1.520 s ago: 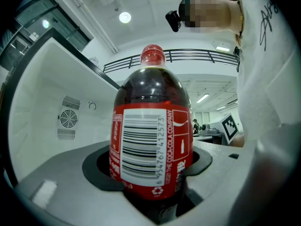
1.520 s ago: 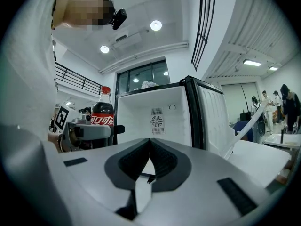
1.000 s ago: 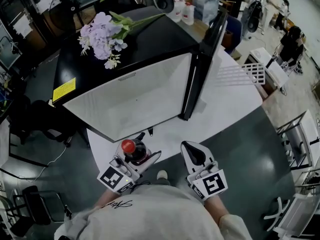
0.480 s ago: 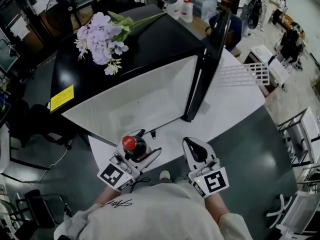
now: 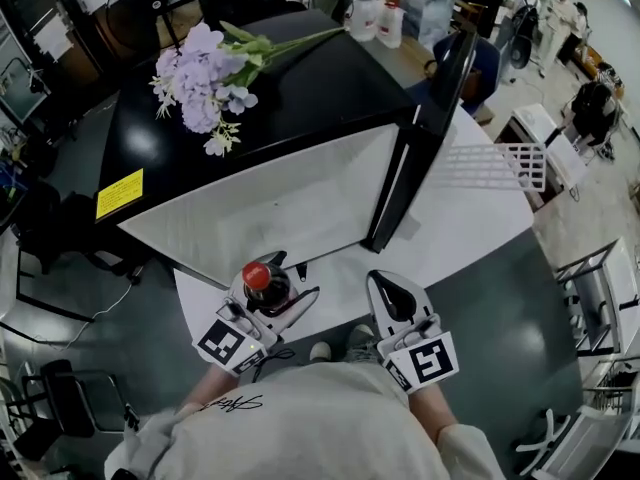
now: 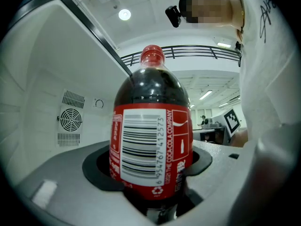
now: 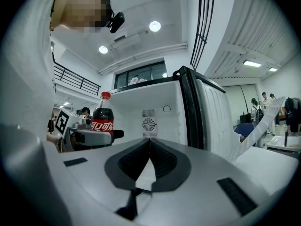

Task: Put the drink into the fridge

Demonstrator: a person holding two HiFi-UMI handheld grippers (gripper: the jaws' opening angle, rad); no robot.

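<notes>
A cola bottle point(image 5: 262, 283) with a red cap and red label stands upright in my left gripper point(image 5: 272, 290), whose jaws are shut on its lower body. In the left gripper view the bottle point(image 6: 150, 140) fills the middle, with the white fridge interior behind it. The black fridge point(image 5: 250, 148) stands on the white table with its door point(image 5: 425, 118) swung open to the right. My right gripper point(image 5: 392, 298) hovers beside the left one in front of the fridge opening, shut with nothing in it. The right gripper view shows the bottle point(image 7: 102, 119) at the left and the fridge cavity point(image 7: 150, 117) ahead.
A bunch of purple flowers point(image 5: 205, 73) lies on the fridge top. A white rack point(image 5: 490, 163) rests on the round white table point(image 5: 470, 218) right of the door. Office chairs, desks and people stand around at the back and right.
Both grippers have stayed almost in place before the fridge, and the left one still holds the bottle. The head view has shifted slightly.
</notes>
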